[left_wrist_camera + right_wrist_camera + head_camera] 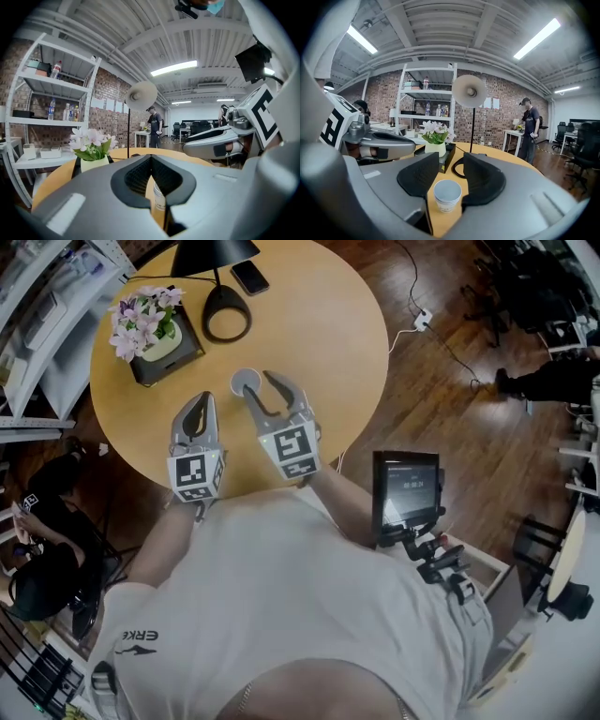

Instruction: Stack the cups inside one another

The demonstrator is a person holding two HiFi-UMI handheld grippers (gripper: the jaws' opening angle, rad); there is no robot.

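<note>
A white paper cup stack (245, 380) stands upright on the round wooden table (319, 343), near its front edge. In the right gripper view the cup (447, 194) shows from above, low between the two black pads, and neither pad touches it. My right gripper (260, 384) hovers just over the cup with its jaws partly apart. My left gripper (200, 405) is to the left of the cup, shut with nothing in it. In the left gripper view the pads (136, 176) meet, and a strip of the cup (158, 200) shows below them.
A pot of pink-white flowers in a black tray (150, 329) sits at the table's back left. A black lamp base (227, 313) and a phone (249, 277) lie behind the cup. A screen on a stand (405, 491) is off the table to the right.
</note>
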